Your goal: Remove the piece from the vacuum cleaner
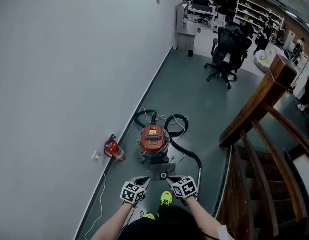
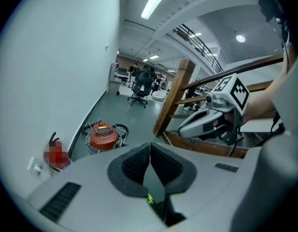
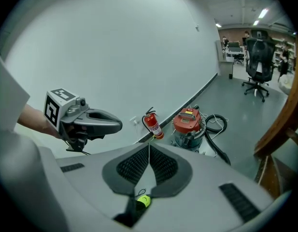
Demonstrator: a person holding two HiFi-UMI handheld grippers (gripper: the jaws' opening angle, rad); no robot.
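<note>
A red-topped canister vacuum cleaner (image 1: 153, 143) stands on the grey floor near the wall, its black hose (image 1: 180, 134) looped behind it and running toward me. It also shows small in the left gripper view as the vacuum cleaner (image 2: 102, 136) and in the right gripper view as the vacuum cleaner (image 3: 189, 125). My left gripper (image 1: 142, 181) and right gripper (image 1: 172, 180) hang side by side in the air, short of the vacuum. Both are shut with nothing between the pads. The left gripper (image 2: 149, 151) and right gripper (image 3: 149, 152) each show closed pads meeting.
A red fire extinguisher (image 1: 114, 150) stands against the white wall (image 1: 69, 84) left of the vacuum. A wooden stair railing (image 1: 264, 134) runs along the right. A black office chair (image 1: 228, 51) stands farther down the corridor. A white cable (image 1: 99, 199) trails along the wall base.
</note>
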